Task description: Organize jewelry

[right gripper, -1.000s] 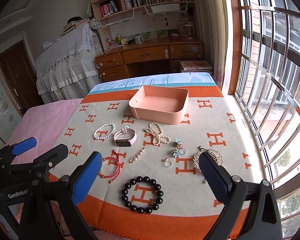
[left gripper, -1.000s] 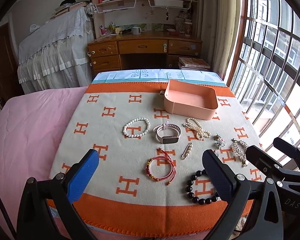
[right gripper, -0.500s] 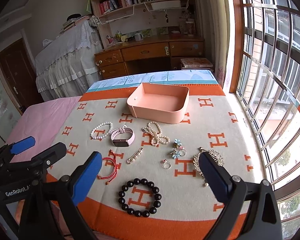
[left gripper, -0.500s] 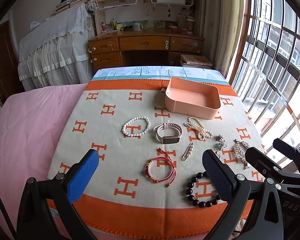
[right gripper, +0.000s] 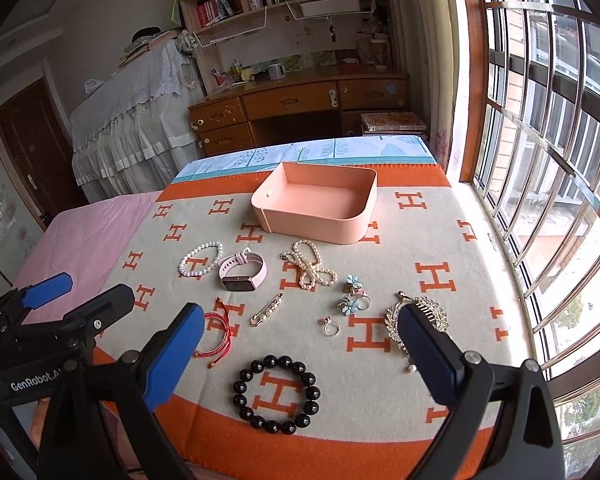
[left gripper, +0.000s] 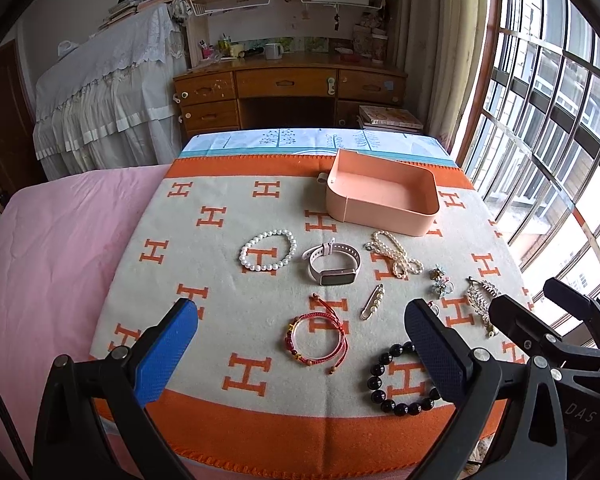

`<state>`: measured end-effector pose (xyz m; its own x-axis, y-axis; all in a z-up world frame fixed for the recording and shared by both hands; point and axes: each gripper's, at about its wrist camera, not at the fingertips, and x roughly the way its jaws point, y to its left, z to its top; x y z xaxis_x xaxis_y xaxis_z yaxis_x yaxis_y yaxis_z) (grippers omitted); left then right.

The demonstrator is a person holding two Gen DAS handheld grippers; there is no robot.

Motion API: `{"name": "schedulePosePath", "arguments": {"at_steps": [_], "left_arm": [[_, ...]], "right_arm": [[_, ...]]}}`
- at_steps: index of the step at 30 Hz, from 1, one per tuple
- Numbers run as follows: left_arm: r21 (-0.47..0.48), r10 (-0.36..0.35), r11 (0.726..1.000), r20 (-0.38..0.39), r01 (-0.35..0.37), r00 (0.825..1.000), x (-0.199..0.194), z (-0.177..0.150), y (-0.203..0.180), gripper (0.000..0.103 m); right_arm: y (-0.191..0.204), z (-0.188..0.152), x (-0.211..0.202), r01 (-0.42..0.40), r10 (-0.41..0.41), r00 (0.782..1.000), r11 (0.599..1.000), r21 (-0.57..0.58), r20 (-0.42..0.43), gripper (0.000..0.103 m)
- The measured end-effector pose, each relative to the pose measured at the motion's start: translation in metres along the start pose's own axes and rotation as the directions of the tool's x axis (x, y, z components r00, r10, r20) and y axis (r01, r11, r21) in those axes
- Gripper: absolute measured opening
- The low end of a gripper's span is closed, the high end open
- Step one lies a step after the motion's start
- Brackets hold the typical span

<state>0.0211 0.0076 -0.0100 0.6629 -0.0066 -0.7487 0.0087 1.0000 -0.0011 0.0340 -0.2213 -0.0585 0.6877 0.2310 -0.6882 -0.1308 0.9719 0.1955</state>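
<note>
An empty pink tray (left gripper: 380, 208) (right gripper: 320, 216) sits at the far side of an orange H-patterned blanket (left gripper: 220, 280). In front of it lie a white pearl bracelet (left gripper: 267, 255), a pink watch (left gripper: 332, 266), a pearl necklace (left gripper: 394, 258), a pearl pin (left gripper: 372, 302), a red cord bracelet (left gripper: 318, 334), a black bead bracelet (right gripper: 276, 394), flower earrings (right gripper: 352, 294), a ring (right gripper: 331, 326) and a silver brooch (right gripper: 420, 320). My left gripper (left gripper: 300, 352) is open above the red bracelet. My right gripper (right gripper: 300, 356) is open above the black bracelet.
A pink bedsheet (left gripper: 52, 260) lies left of the blanket. A wooden desk (left gripper: 292, 92) with bookshelves stands beyond. A barred window (right gripper: 540, 160) runs along the right side. The blanket's front edge is just below both grippers.
Both grippers have risen and tilted slightly, so the room's upper shelves show more. The jewelry and tray have not moved. Both grippers stay open.
</note>
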Motion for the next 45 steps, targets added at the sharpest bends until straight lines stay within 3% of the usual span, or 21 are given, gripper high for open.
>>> {"name": "schedulePosePath", "arguments": {"at_steps": [6,9,15,19,23,26,30,35,36,37,40,41,42,44,45], "left_arm": [[0.024,0.024,0.999,0.012,-0.024,1.0,0.004,0.0,-0.003,0.102],[0.031,-0.005,1.0,-0.001,0.005,1.0,0.008,0.003,-0.002,0.102],[-0.01,-0.119,0.993,-0.087,0.119,0.989,0.03,0.029,0.015,0.102],[-0.007,-0.111,0.994,-0.157,0.111,0.981,0.052,0.059,0.024,0.102],[-0.063,-0.152,0.988,-0.202,0.142,0.968,0.074,0.082,0.037,0.102],[-0.048,-0.116,0.993,-0.204,0.108,0.972,0.087,0.095,0.041,0.102],[-0.005,-0.071,0.997,-0.256,0.072,0.964,0.113,0.102,0.043,0.102],[-0.002,-0.034,0.999,-0.338,0.036,0.94,0.158,0.095,0.052,0.102],[-0.003,-0.029,1.0,-0.347,0.03,0.937,0.167,0.093,0.055,0.102],[-0.003,-0.023,1.0,-0.356,0.024,0.934,0.176,0.09,0.057,0.101],[-0.01,-0.023,1.0,-0.396,0.02,0.918,0.2,0.083,0.066,0.094],[-0.017,-0.027,1.0,-0.411,0.022,0.911,0.208,0.082,0.069,0.093],[-0.029,-0.037,0.999,-0.423,0.027,0.906,0.214,0.081,0.072,0.093],[-0.048,-0.045,0.998,-0.443,0.027,0.895,0.226,0.079,0.077,0.092],[-0.052,-0.046,0.998,-0.452,0.026,0.891,0.23,0.079,0.08,0.092]], "right_arm": [[-0.001,0.0,0.002,0.0,0.0,1.0,1.0,0.0,-0.001,0.098],[-0.002,-0.001,0.003,-0.002,0.002,1.0,1.0,0.0,-0.001,0.098],[-0.007,0.006,0.014,-0.031,0.031,0.999,0.999,0.01,-0.024,0.098],[-0.016,0.024,0.02,-0.043,0.044,0.998,0.999,0.032,-0.039,0.098],[-0.028,0.051,0.026,-0.008,0.01,0.999,0.999,0.04,-0.042,0.095],[-0.04,0.071,0.039,0.002,0.002,0.997,0.999,0.051,-0.075,0.092],[-0.045,0.08,0.056,0.005,0.002,0.992,0.999,0.049,-0.124,0.087],[-0.046,0.08,0.099,-0.015,0.019,0.968,1.0,0.016,-0.249,0.078],[-0.043,0.076,0.12,-0.025,0.024,0.952,1.0,0.002,-0.305,0.076],[-0.043,0.076,0.12,-0.025,0.024,0.952,1.0,0.002,-0.305,0.074],[-0.04,0.068,0.151,-0.043,0.037,0.922,0.999,-0.007,-0.386,0.07],[-0.037,0.061,0.169,-0.05,0.046,0.898,0.999,0.001,-0.437,0.067],[-0.037,0.061,0.169,-0.05,0.046,0.898,0.999,0.001,-0.437,0.065],[-0.033,0.055,0.188,-0.058,0.053,0.871,0.998,0.006,-0.489,0.064],[-0.033,0.055,0.188,-0.058,0.053,0.871,0.998,0.006,-0.489,0.064]]}}
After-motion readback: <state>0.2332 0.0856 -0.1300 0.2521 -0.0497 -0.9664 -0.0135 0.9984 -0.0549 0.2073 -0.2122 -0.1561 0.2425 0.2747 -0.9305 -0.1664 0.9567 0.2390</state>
